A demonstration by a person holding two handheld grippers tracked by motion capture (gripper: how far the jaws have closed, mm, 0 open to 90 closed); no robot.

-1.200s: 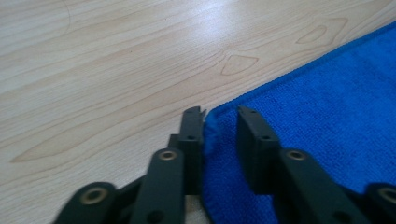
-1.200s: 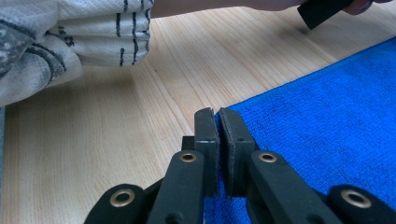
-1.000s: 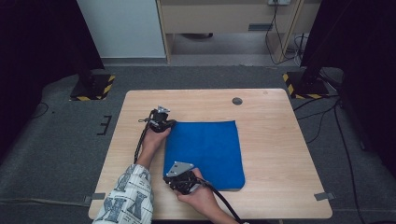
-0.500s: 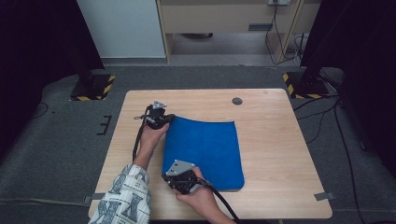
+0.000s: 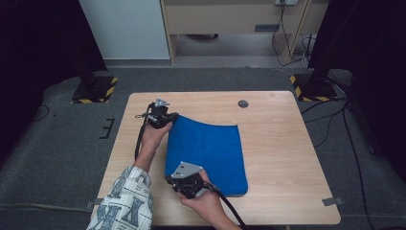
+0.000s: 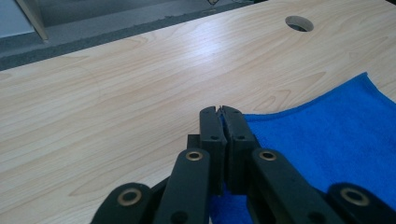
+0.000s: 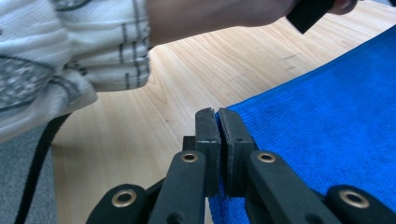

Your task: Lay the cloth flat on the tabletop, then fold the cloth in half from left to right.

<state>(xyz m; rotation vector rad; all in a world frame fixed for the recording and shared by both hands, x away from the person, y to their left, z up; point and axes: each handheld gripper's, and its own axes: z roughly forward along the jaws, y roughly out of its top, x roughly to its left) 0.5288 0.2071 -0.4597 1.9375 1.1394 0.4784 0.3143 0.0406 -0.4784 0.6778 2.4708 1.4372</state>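
Blue towel point(image 5: 208, 153) on wooden table point(image 5: 282, 158), left edge lifted, L gripper point(image 6: 220, 116) pinching its far-left corner, R gripper point(image 7: 217, 119) pinching near-left corner, both w/ jaws pressed on cloth, round hole point(image 5: 243, 103) in table beyond towel

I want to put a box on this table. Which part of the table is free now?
Free: the wide strip between the cloth and the table's right edge, and the far strip around the hole. Crowded: the left side, where the left gripper and right gripper hold the cloth's left edge.
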